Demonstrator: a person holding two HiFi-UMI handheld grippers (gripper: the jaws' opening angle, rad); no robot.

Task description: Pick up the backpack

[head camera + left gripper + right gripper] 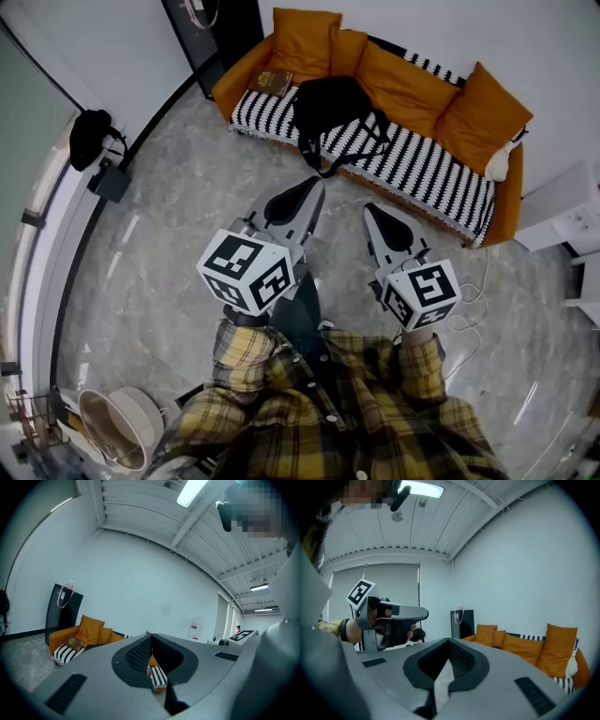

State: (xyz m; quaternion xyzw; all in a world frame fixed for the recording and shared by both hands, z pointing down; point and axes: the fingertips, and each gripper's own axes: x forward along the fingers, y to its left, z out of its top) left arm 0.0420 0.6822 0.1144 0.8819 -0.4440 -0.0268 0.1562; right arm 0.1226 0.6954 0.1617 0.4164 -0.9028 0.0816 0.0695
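Pickup hasn't really started: the backpack (333, 111) sits untouched on the striped seat of the orange sofa (487, 202), toward its left end. The left gripper (314, 184) and right gripper (375, 214) are out over the floor (178, 234), well apart from it, both with jaws pressed together on nothing. Best I can tell, the bag's slumped with its long axis running roughly from back cushions to front edge, straps (323, 161) spilling over that edge toward the person — so reaching, opening, grabbing and lifting are all left.
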